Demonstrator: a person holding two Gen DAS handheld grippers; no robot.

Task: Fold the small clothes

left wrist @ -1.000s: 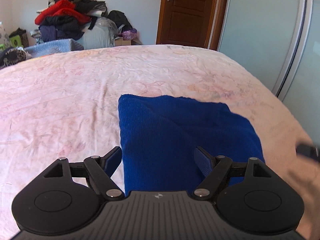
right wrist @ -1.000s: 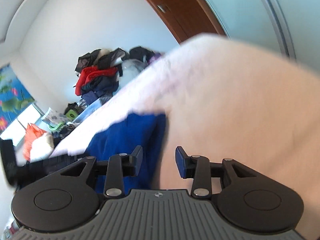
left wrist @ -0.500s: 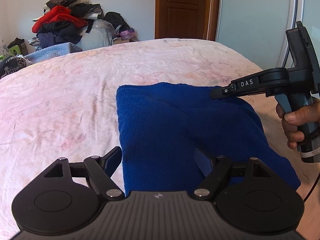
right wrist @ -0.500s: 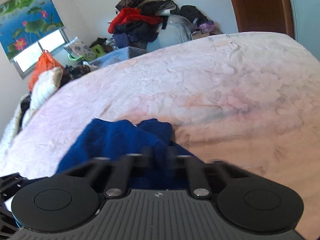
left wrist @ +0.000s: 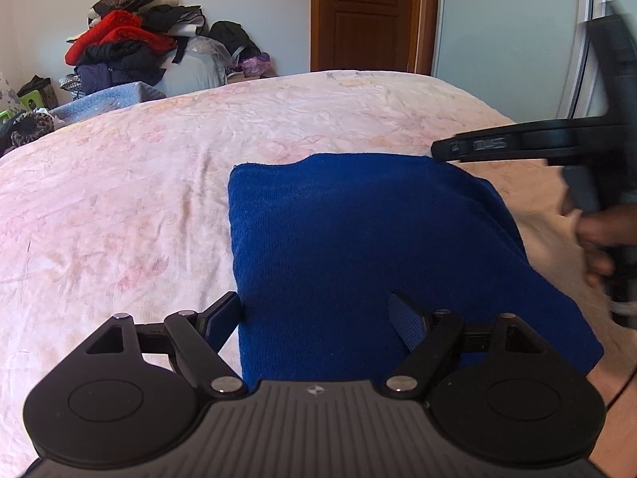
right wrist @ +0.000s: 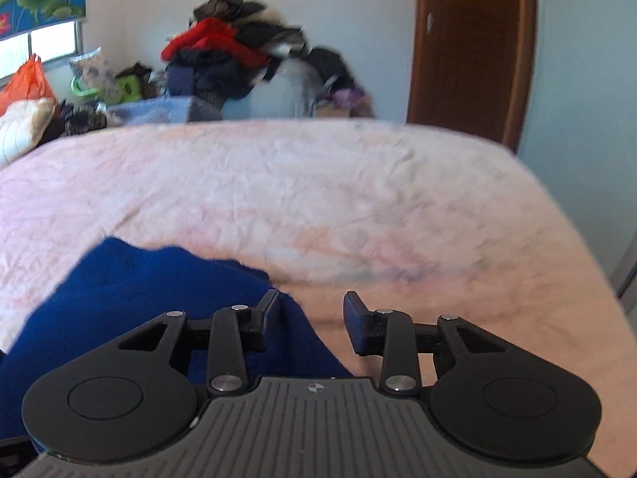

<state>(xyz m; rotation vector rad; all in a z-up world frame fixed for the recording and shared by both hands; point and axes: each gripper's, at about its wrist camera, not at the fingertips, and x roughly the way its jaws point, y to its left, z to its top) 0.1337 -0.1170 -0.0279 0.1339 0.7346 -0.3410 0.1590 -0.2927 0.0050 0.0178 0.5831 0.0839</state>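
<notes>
Presently the folded blue cloth lies on the bed, long axis running away from the left gripper, whose spread jaws straddle its near-left edge, while the right gripper is opening, empty, beside its right edge.

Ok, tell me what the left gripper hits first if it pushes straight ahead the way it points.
Most likely the blue cloth: the left gripper points down at it with open jaws straddling its near left edge. How far above the bed it hovers is unclear.
</notes>
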